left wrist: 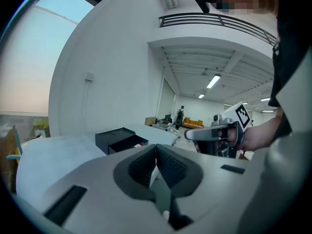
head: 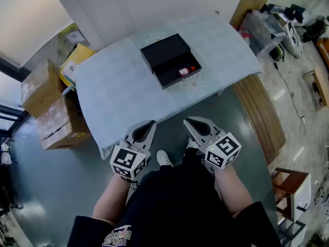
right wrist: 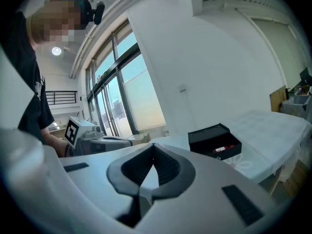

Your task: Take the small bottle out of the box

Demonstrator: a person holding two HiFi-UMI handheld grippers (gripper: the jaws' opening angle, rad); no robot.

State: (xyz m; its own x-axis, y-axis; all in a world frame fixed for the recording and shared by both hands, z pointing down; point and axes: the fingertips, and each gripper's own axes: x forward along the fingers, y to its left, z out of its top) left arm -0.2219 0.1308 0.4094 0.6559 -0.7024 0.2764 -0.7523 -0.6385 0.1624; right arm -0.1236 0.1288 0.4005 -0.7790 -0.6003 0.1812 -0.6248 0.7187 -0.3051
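One small bottle (head: 183, 71) lying in box (head: 164, 50), too small for detail

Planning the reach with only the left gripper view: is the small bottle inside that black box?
Observer: Yes. The head view shows the small bottle lying on its side in the open front part of the black box.
Operator: Where in that part?
Observer: Right of its middle, as the head view shows it.
Operator: Is the right gripper free?
Observer: Its own view shows the right gripper shut, with nothing between the jaws.
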